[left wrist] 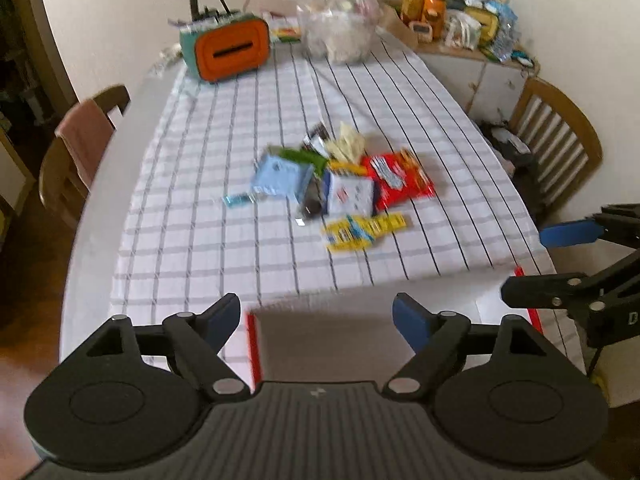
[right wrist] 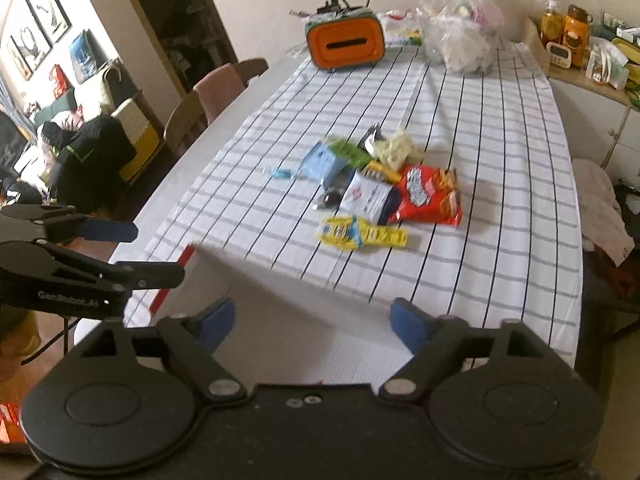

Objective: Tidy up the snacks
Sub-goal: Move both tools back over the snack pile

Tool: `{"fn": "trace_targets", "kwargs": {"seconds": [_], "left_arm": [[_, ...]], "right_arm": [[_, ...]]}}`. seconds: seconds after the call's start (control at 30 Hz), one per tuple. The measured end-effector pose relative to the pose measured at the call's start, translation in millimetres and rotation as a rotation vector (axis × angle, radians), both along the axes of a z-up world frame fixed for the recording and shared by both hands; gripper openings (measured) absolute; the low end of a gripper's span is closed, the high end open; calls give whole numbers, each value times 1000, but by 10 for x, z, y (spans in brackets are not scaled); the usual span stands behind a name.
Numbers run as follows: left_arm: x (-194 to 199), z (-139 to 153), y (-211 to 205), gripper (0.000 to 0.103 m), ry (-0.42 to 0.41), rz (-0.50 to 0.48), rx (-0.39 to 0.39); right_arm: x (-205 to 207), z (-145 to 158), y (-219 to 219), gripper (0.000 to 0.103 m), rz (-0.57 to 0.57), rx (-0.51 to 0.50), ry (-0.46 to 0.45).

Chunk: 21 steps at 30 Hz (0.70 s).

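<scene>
A heap of snacks lies mid-table on the checked cloth (left wrist: pixel 208 240): a red bag (left wrist: pixel 400 180) (right wrist: pixel 430 196), a yellow packet (left wrist: pixel 362 230) (right wrist: pixel 360 234), a white-and-blue packet (left wrist: pixel 350 196) (right wrist: pixel 368 196), a light blue box (left wrist: pixel 280 174) (right wrist: pixel 322 162), plus green and cream packets behind. A small cyan wrapper (left wrist: pixel 236 199) lies apart to the left. At the near edge stands a white box with a red rim (left wrist: pixel 252 346) (right wrist: pixel 256 284). My left gripper (left wrist: pixel 316 312) (right wrist: pixel 156 252) hovers open above it. My right gripper (right wrist: pixel 314 314) (left wrist: pixel 532 260) is open beside it, also with nothing between its fingers.
An orange-and-teal holder (left wrist: pixel 230 50) with a lamp stands at the far end, next to a clear plastic bag (left wrist: pixel 340 28) of goods. A side cabinet (left wrist: pixel 480 76) with jars is at the back right. Wooden chairs (left wrist: pixel 556 140) (left wrist: pixel 76 152) flank the table.
</scene>
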<state>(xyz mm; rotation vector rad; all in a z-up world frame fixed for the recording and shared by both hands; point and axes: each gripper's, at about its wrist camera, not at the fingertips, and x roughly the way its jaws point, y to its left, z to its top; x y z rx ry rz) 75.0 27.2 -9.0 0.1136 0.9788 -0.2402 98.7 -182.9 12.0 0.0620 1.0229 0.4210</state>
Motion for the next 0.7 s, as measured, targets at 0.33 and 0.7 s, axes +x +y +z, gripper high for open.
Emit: {"fn": "trace_targets", "kwargs": {"seconds": [0.33,0.7], "left_arm": [[665,55,48,86,-18,-3,6],[1547,-436,-57,86,85,-64,92]], "right_arm": [[502,60,24,90,18,-14,-22],[1184,-229,221,90,99,-112,-1]]}}
